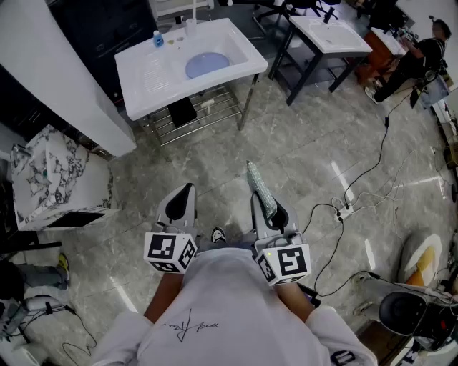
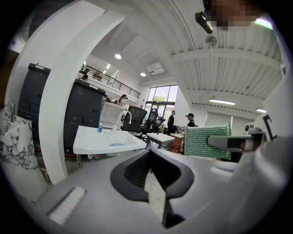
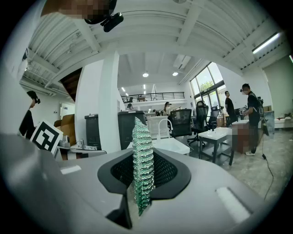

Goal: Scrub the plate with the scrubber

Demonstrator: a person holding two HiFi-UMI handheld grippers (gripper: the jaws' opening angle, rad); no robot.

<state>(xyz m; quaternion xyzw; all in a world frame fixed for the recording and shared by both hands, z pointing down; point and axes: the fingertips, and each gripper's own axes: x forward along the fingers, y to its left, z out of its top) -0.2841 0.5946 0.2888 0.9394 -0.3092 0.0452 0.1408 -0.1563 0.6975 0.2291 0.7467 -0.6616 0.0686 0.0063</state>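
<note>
A blue plate (image 1: 207, 64) lies in the basin of a white sink table (image 1: 143, 86) far ahead of me; in the left gripper view the plate (image 2: 116, 144) is a thin blue sliver. My right gripper (image 1: 266, 209) is shut on a green mesh scrubber (image 1: 259, 187), which stands upright between its jaws (image 3: 143, 160). My left gripper (image 1: 179, 205) is held close to the body, jaws together with nothing in them. Both grippers hang over the floor, well short of the sink. The scrubber (image 2: 206, 141) shows at the right of the left gripper view.
A blue bottle (image 1: 158, 39) and a faucet (image 1: 192, 21) stand at the sink's back edge. A second white table (image 1: 333, 32) is to the right, with a person (image 1: 422, 57) beyond it. Cables and a power strip (image 1: 345, 211) lie on the floor; a marbled cabinet (image 1: 50, 179) stands left.
</note>
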